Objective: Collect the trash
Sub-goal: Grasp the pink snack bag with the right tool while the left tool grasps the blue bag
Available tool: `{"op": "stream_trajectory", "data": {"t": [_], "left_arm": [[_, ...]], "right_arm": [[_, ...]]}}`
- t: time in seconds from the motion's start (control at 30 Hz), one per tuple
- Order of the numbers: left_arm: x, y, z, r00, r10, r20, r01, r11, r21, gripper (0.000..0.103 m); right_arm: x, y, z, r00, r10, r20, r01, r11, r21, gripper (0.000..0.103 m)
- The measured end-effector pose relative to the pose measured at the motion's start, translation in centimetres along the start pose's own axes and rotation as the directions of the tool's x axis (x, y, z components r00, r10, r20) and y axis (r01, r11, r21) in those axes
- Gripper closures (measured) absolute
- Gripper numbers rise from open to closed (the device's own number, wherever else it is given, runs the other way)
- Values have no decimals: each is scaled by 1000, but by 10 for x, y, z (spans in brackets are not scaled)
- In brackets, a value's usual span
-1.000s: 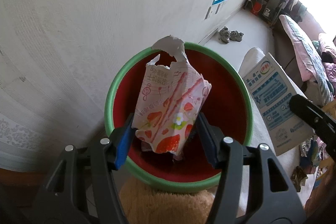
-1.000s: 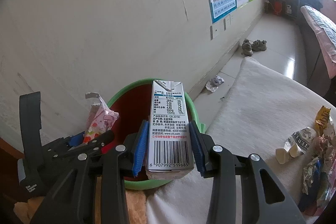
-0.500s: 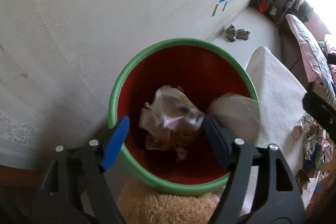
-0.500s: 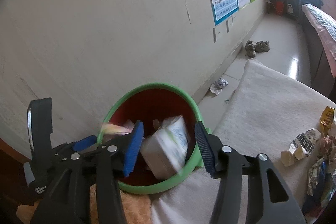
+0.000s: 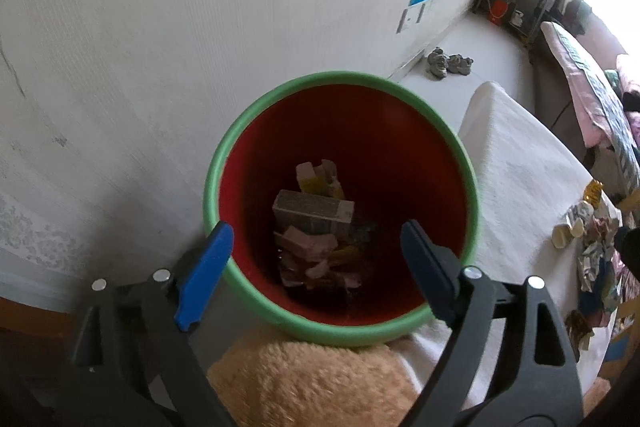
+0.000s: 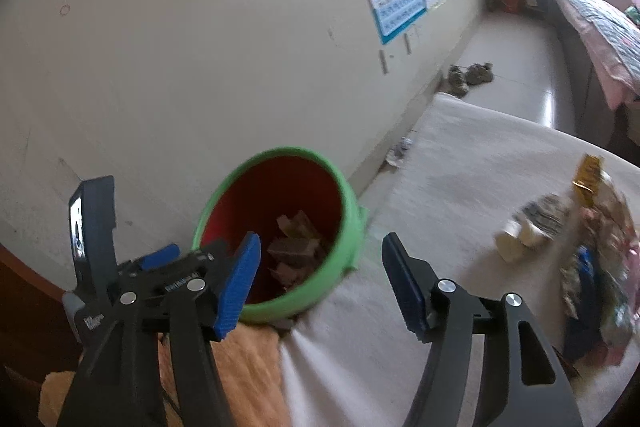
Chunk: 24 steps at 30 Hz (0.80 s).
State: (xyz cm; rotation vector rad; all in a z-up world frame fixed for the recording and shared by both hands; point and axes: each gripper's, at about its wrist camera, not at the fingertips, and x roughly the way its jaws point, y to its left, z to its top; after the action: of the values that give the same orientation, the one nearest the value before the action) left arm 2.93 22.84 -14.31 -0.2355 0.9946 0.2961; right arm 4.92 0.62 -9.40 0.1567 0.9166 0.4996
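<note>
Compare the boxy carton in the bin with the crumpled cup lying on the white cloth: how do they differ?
The carton lies inside the green bin on other trash; the crumpled cup lies outside on the white cloth. The carton keeps its boxy shape; the cup is crushed. Both lie on their sides, with no gripper holding them.

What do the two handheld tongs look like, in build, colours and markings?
Both match in build. The left tongs and right tongs each have two black plastic arms with cut-out slots and silver round fasteners, ending in blue ribbed pads. From the right wrist view, the left unit's body carries small white lettering and an upright black plate with a small screen. No cables, hands or sleeves are in view.
</note>
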Motion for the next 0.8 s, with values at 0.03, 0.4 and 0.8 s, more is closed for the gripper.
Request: {"op": "stream_trajectory", "data": {"t": [0.03,0.4,0.8], "left_arm": [[-3,-4,-1,1000,-3,8,3,1000,10,17],[-28,-82,-18,994,-105,12,102,981,168,15],[-49,-177,-53,965,-248,-90,263,926,270,14]], "right_arm": [[-6,-6,-1,1000,-15,9,15,1000,6,41],[-82,-169,-30,910,-414,18,396,880,262,37],[-58,-294,-81,927,-358,-115,354,729,585,37]]}}
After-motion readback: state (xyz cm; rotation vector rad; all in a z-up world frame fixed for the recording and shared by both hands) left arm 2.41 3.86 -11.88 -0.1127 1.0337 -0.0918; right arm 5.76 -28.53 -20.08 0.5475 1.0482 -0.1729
